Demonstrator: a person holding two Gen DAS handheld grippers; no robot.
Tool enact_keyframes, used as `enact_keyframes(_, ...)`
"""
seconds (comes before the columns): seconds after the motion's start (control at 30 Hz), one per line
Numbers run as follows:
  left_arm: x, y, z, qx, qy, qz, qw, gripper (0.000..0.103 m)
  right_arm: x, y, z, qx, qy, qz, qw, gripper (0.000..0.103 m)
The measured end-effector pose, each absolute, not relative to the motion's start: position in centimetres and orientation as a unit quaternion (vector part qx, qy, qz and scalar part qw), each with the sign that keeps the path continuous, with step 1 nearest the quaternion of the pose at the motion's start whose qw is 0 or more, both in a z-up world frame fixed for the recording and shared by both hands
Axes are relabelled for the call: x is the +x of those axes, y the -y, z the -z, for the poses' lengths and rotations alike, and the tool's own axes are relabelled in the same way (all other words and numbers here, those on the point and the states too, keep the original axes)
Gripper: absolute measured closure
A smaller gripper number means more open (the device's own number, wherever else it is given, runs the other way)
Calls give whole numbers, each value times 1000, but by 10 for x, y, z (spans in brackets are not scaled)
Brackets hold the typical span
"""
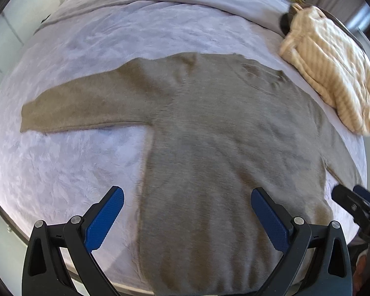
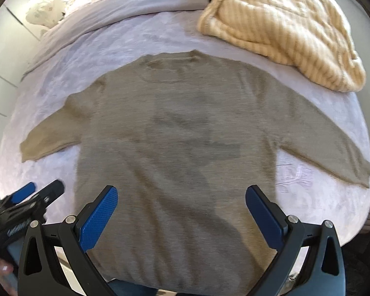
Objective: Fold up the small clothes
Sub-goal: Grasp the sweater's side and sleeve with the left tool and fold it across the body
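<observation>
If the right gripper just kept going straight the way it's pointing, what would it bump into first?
Most likely the flat grey-brown knitted sweater spread on the lilac blanket. The open right gripper points at its lower body, with nothing between, though depth is unclear.

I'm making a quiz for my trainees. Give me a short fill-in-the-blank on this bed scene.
1. The grey-brown sweater lies flat with both sleeves spread ____.
2. The left tool and right tool both have their jaws ____.
3. The striped cream blanket lies beside the sweater's ____ end.
4. The pads on the tools are coloured ____.

Missing words: outward; open; neckline; blue
</observation>
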State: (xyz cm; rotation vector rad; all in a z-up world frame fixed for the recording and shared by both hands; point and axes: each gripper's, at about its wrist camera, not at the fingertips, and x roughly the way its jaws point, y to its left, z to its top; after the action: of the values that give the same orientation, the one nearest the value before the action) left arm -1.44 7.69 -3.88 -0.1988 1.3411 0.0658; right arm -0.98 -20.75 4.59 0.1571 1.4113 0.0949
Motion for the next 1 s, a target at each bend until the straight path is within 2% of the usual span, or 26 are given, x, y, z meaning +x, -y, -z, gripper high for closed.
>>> enact_keyframes(0.23, -16, -158, 79, -168, -619, -59, 765, 0, -14, 161, -43, 84, -618, -108, 775, 0)
enact_keyframes(0.37, -14, -229, 97, -209, -590, -103, 773, 0, -10, 123, -24, 35, -676, -141, 722, 0)
enact_keyframes(0.67, 3, -381, 149, -318, -509, -196, 775, 0, -19, 102, 2, 26, -718, -132, 683, 0)
enact_keyframes(0.8, 15, -406, 186, -355, -509, -203, 757, 0, -21, 96, 9, 16, -726, -125, 676, 0)
enact_keyframes(0.97, 29, -412, 185, -352, -485, -201, 775, 0, -21, 91, 8, 11, -727, -120, 676, 0)
enact_keyframes(1.0, 28, -414, 181, -360, -470, -199, 781, 9, -20, 90, 8, 11, -726, -118, 677, 0)
